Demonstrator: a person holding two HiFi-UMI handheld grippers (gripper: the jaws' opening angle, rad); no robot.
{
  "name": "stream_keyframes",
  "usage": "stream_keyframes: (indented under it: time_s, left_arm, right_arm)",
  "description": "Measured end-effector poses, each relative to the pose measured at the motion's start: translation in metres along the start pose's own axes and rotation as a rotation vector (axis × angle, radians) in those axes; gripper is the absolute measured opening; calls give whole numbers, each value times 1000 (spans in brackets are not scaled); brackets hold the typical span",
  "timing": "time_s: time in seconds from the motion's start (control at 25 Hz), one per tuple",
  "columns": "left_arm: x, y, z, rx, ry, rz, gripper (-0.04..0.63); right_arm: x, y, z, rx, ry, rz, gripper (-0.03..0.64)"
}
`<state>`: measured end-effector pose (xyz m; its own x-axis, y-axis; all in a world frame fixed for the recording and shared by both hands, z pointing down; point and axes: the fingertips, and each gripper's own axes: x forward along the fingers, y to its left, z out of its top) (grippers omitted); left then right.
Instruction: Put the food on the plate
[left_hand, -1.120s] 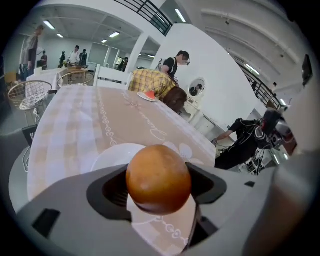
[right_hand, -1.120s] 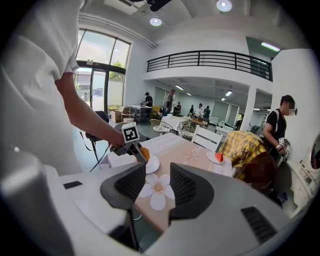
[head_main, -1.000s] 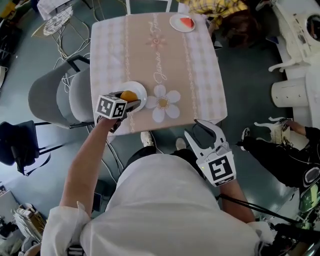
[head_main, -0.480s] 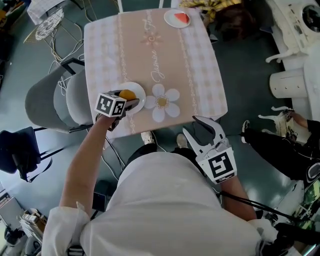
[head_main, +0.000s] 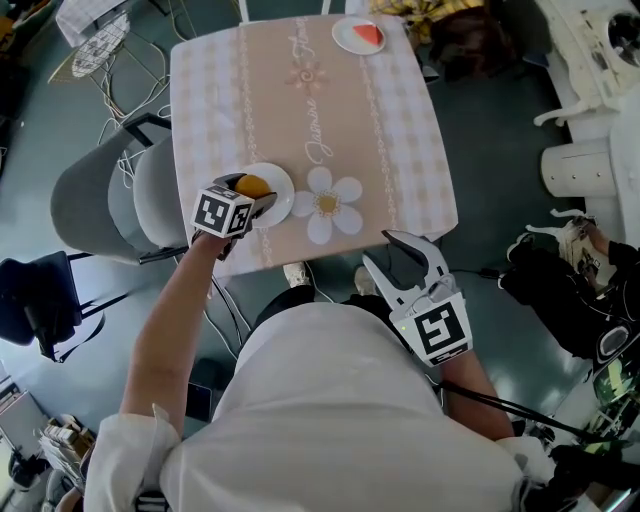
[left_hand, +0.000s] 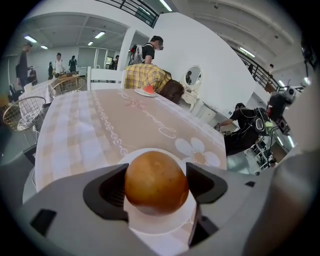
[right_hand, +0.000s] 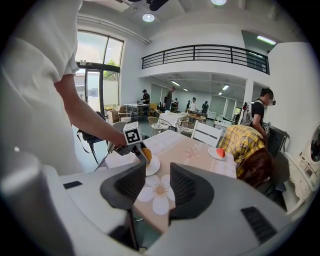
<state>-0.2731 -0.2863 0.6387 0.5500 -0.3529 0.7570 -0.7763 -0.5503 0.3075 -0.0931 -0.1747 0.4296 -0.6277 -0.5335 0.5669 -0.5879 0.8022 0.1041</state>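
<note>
Since a second ago almost nothing has moved: the view has tipped slightly, so the far plate sits closer to the top edge, and both grippers hold their places.

Nearest, at 5 o'clock off the table's edge, the right gripper (right_hand: 157, 182) hangs in the air with its jaws apart and nothing between them.

At 7 o'clock on the table (head_main: 400, 150), the left gripper (head_main: 252, 192) is clamped on the orange (left_hand: 156, 181), one pad on each side of it. The fruit is over the near plate (head_main: 282, 195). We cannot tell whether it rests on the plate or hangs just above.

At 1 o'clock, well apart, the far plate (head_main: 350, 38) carries a red wedge (head_main: 370, 35).

We judge the orange to be firm, fairly light and smooth. Being round, it will likely roll once freed. The best hold is across its widest middle, as now, and it should be let go low, at the plate's centre.

We count one orange, one red wedge, two plates and two grippers.
</note>
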Motion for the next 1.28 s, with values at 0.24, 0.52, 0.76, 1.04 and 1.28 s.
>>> stream_keyframes:
  time_s: [0.24, 0.52, 0.76, 1.04, 1.28]
  left_arm:
    - [-4, 3, 5, 20, -28, 30, 353]
    - [-12, 7, 11, 31, -60, 61, 353]
    - [-18, 20, 13, 23, -87, 100, 353]
    - [-21, 26, 16, 4, -113, 120, 353]
    - [-26, 35, 14, -46, -144, 144, 353]
  right_arm:
    - [0, 0, -1, 0, 3, 2, 161]
    - [0, 2, 0, -3, 1, 6, 161]
    - [0, 1, 0, -6, 6, 4, 160]
    - [0, 1, 0, -11, 8, -1, 161]
    - [-2, 1, 1, -18, 7, -1, 160]
